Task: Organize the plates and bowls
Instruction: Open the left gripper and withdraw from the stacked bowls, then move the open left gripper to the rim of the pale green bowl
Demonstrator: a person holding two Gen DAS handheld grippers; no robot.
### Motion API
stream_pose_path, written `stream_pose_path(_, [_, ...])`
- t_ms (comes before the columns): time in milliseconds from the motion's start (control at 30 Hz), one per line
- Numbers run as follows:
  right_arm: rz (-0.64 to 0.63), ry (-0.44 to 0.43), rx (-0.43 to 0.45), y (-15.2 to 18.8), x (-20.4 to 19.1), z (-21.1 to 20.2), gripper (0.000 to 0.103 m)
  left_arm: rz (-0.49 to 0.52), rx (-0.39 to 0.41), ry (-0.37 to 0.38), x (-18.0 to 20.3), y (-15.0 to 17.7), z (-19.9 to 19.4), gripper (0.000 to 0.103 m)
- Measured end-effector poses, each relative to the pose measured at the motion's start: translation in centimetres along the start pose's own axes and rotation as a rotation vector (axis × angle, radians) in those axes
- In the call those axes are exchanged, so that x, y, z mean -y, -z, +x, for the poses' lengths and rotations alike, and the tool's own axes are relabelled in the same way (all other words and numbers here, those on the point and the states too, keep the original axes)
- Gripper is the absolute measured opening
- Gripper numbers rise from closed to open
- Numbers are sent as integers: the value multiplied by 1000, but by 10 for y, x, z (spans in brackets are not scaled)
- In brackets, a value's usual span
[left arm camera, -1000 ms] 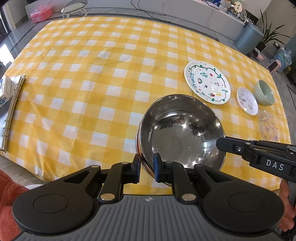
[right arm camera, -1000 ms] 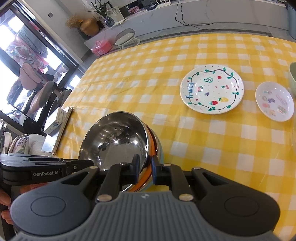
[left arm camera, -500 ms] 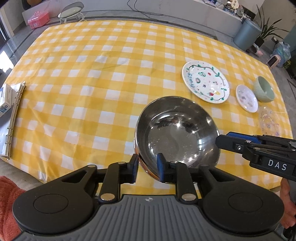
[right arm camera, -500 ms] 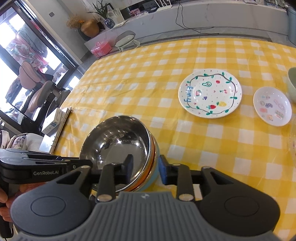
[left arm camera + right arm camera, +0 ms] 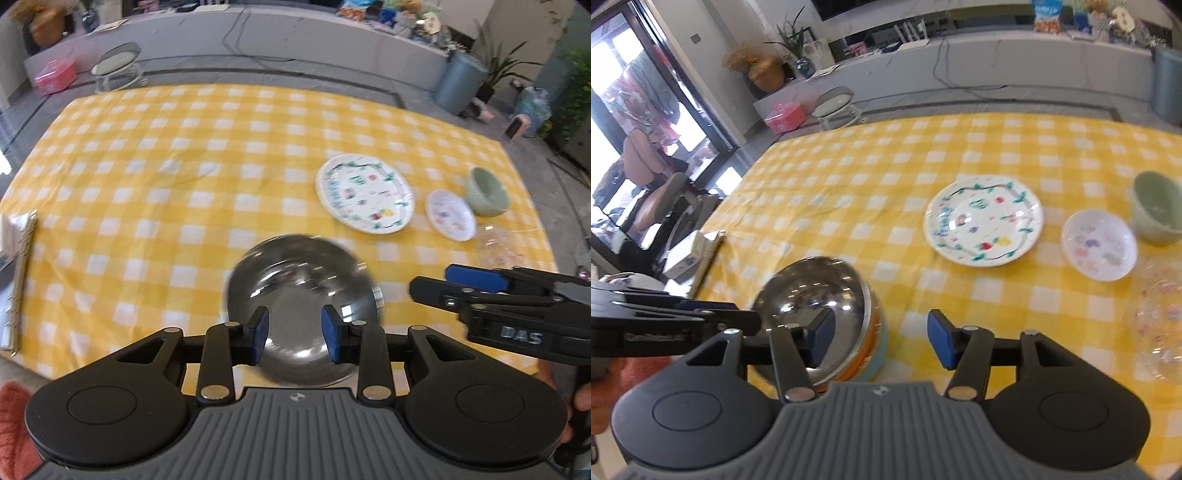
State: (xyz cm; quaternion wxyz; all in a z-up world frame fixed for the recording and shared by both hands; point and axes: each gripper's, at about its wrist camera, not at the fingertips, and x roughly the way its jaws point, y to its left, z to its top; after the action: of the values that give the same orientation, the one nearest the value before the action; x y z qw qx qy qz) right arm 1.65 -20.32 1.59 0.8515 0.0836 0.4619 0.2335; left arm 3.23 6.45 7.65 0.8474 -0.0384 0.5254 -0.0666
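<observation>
A steel bowl sits on top of an orange and a pale blue bowl near the table's front edge; the stack also shows in the right wrist view. My left gripper is open and raised over the bowl's near rim. My right gripper is open, just right of the stack. Further right lie a large fruit-painted plate, a small patterned plate, a green bowl and a clear glass plate.
The table has a yellow checked cloth. A ring binder lies at the left edge. A stool and a grey bin stand beyond the far edge.
Both grippers have opened, let go of the bowl stack's rim and pulled back and up. The stack stays on the table.
</observation>
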Motion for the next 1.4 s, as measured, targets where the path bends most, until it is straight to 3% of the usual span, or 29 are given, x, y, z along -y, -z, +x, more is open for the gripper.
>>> stream_pose_path(467, [100, 231, 114, -14, 70, -24, 64, 51, 63, 159, 77, -37, 21, 46])
stream_pose_path(600, [139, 319, 136, -17, 97, -27, 66, 66, 74, 184, 103, -47, 37, 52])
stream_pose_path(933, [249, 507, 180, -32, 160, -23, 71, 73, 98, 214, 154, -70, 83, 56])
stream_pose_path(1400, [417, 561, 254, -51, 220, -19, 72, 42, 147, 298, 200, -109, 137, 66])
